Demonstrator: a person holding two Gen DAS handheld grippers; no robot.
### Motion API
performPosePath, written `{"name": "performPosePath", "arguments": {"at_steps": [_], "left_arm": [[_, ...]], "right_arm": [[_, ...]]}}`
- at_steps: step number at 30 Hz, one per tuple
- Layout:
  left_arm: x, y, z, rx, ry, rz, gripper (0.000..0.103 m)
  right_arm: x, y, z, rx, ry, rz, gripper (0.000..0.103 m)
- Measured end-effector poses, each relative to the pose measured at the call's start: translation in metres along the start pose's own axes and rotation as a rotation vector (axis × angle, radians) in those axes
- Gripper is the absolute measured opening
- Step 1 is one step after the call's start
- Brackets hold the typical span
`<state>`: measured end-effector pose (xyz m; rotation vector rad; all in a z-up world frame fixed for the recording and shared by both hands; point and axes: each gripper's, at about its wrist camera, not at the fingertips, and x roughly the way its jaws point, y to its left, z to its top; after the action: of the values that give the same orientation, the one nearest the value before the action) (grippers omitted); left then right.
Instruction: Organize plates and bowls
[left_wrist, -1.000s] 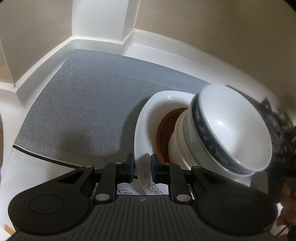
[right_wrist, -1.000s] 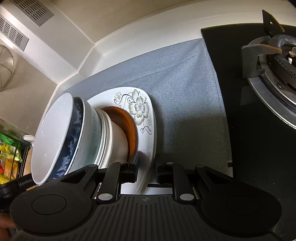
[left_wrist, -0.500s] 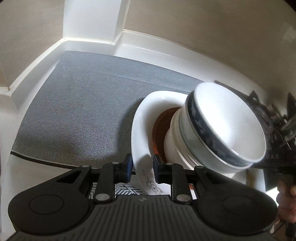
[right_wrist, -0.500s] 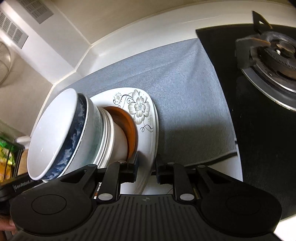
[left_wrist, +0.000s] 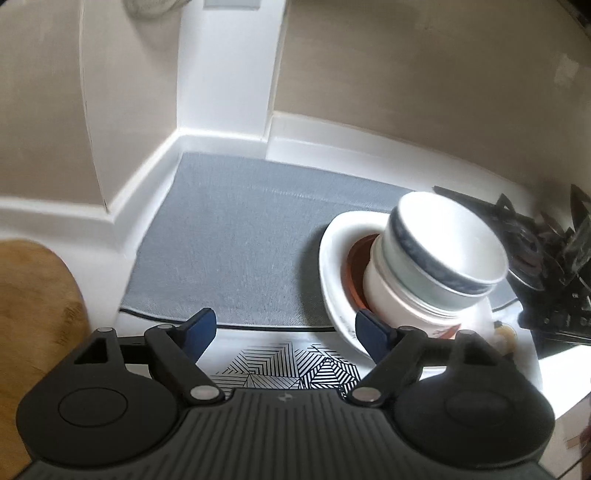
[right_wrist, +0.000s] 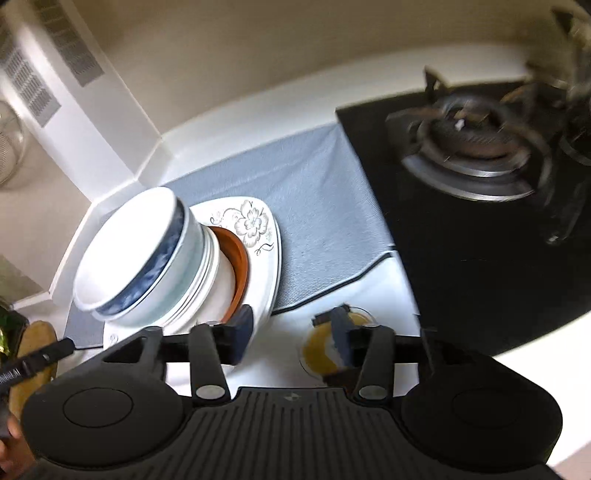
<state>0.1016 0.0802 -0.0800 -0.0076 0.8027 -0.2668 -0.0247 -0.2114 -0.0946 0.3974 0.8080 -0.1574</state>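
A grey mat (left_wrist: 236, 251) is lying across the white counter (right_wrist: 288, 354) beside the black stove (right_wrist: 480, 221). The floral plate (right_wrist: 255, 229) is sitting on the mat's front edge, carrying the stacked bowls (right_wrist: 147, 258). The left gripper (left_wrist: 284, 328) and right gripper (right_wrist: 291, 328) are both hanging spread wide, holding nothing.

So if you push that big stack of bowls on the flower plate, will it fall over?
Probably it could tip: the stack of bowls stands tall on the flower plate. The dishes look glazed, so likely slippery and breakable. It is probably heavy, too.
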Motion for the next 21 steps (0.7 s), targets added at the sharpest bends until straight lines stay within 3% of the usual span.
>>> {"name": "performPosePath", "arguments": {"at_steps": [1,2,3,8,21], "left_arm": [[-0.005,-0.004,0.002,0.012,0.004,0.01,0.091],[-0.008,-0.008,0.005,0.02,0.012,0.016,0.1],[-0.011,-0.012,0.008,0.023,0.017,0.02,0.103],[-0.018,-0.029,0.024,0.04,0.054,0.04,0.103],[-0.022,-0.061,0.02,0.081,0.13,0.026,0.103]], "right_arm": [[-0.007,0.002,-0.003,-0.011,-0.007,-0.016,0.064],[-0.013,0.004,-0.005,-0.018,-0.011,-0.032,0.072],[-0.018,0.006,-0.005,-0.021,-0.019,-0.038,0.075],[-0.033,0.027,0.001,-0.06,-0.046,-0.046,0.089],[-0.045,0.071,0.013,-0.095,0.008,-0.118,0.089]]}}
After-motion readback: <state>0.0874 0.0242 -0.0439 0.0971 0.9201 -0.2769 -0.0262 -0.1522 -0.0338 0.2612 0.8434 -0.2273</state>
